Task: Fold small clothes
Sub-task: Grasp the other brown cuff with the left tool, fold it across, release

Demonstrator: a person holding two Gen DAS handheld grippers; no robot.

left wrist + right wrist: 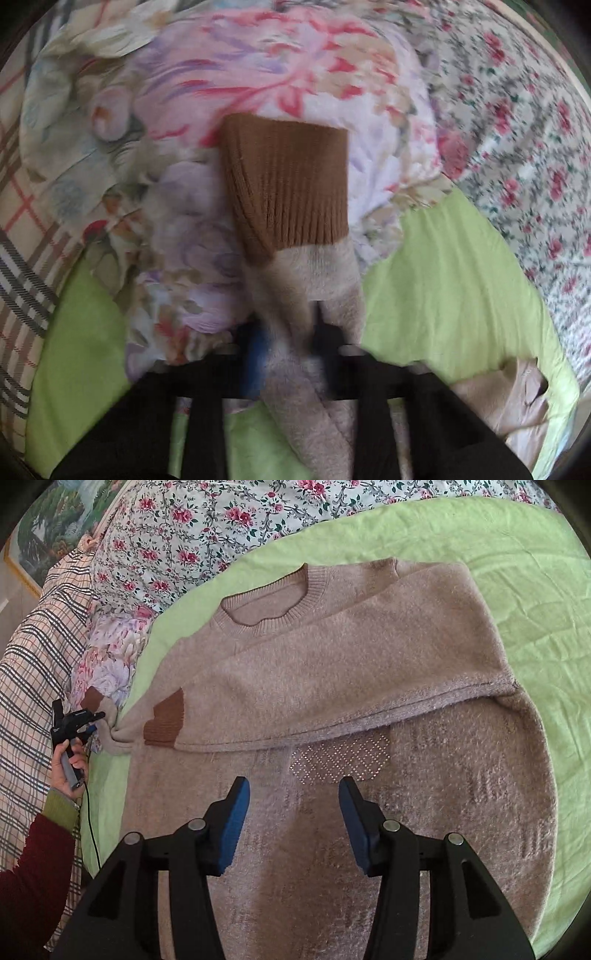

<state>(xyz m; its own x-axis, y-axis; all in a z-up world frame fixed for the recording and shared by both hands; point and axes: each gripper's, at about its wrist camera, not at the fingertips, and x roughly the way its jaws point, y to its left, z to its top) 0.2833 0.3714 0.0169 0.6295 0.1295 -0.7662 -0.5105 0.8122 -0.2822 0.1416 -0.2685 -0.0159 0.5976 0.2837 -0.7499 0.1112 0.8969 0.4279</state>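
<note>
1. Sweater in fuzzy beige knit lies flat on the green sheet of a bed, neckline toward the floral bedding, one sleeve already folded across the chest.
2. Left gripper is pinching the other sleeve just behind its brown ribbed cuff, the fabric bunched between the jaws; the view is blurred.
3. Right gripper hovers over the lower body of the garment, jaws spread wide and holding nothing.
4. It looks soft, limp and fairly light, so it will likely drape and sag from any single hold.
5. Fuzzy pile should grip the blue pads well; slipping seems unlikely.
6. Good holds appear to be the cuff, shoulder seam and hem, where the knit is denser.
</note>
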